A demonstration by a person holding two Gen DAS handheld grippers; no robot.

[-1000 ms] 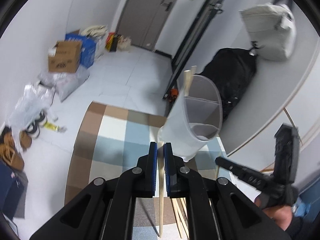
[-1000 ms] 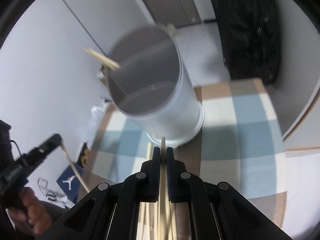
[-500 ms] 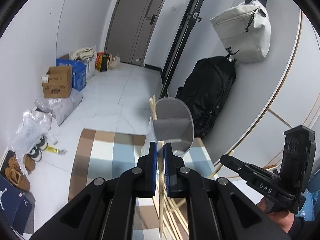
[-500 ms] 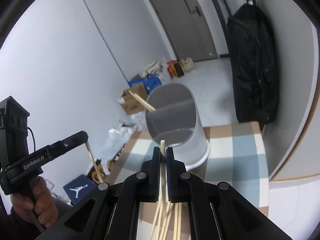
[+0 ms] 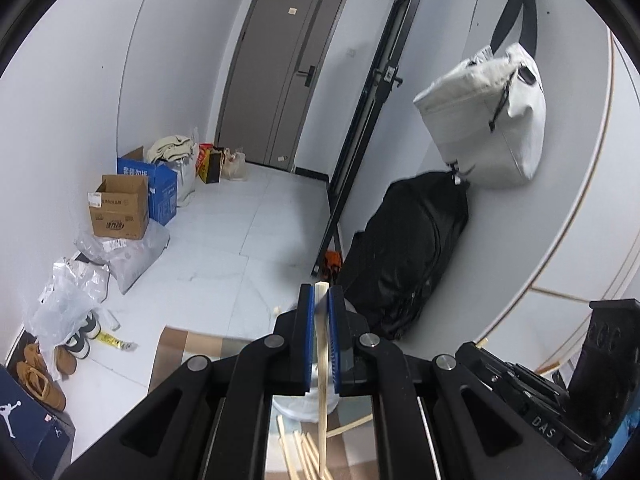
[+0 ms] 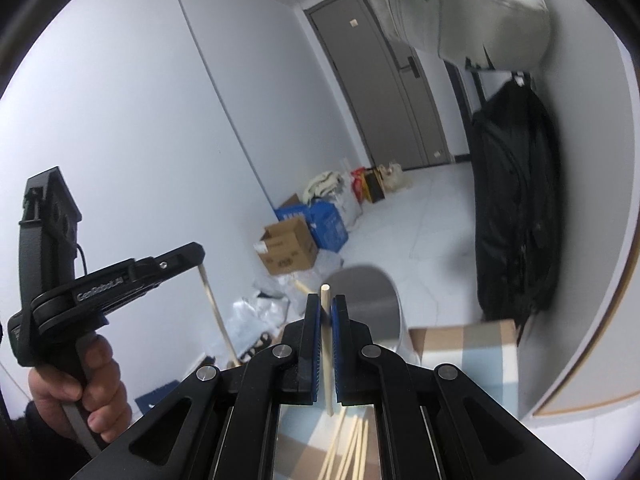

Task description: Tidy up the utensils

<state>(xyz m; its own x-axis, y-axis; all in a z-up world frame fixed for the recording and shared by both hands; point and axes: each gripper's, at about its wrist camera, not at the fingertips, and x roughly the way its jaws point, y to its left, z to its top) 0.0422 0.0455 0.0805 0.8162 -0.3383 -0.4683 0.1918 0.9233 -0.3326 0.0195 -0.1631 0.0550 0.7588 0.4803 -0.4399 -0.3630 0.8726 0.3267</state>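
My left gripper (image 5: pixel 320 300) is shut on a wooden chopstick (image 5: pixel 321 384) that hangs down between its blue pads. My right gripper (image 6: pixel 326 312) is shut on another wooden chopstick (image 6: pixel 327 356), its round top poking above the pads. The grey-white utensil holder (image 6: pixel 372 304) stands on the checked mat, just beyond the right gripper's tips, with a chopstick (image 6: pixel 302 286) leaning out of it. In the left wrist view the holder (image 5: pixel 300 408) is mostly hidden behind the gripper. Several loose chopsticks (image 5: pixel 300 452) lie on the mat below. The right wrist view also shows the left gripper (image 6: pixel 200 258) held by a hand.
A checked mat (image 6: pixel 476 348) covers the table. A black bag (image 5: pixel 404 256) and a pale tote (image 5: pixel 488 128) hang at the right wall. Cardboard boxes (image 5: pixel 120 208), plastic bags and shoes (image 5: pixel 40 376) line the floor at the left; a grey door (image 5: pixel 280 80) stands at the back.
Both grippers have risen with their chopsticks and tipped upward. The holder has dropped low in both views, and more of the room and door shows.
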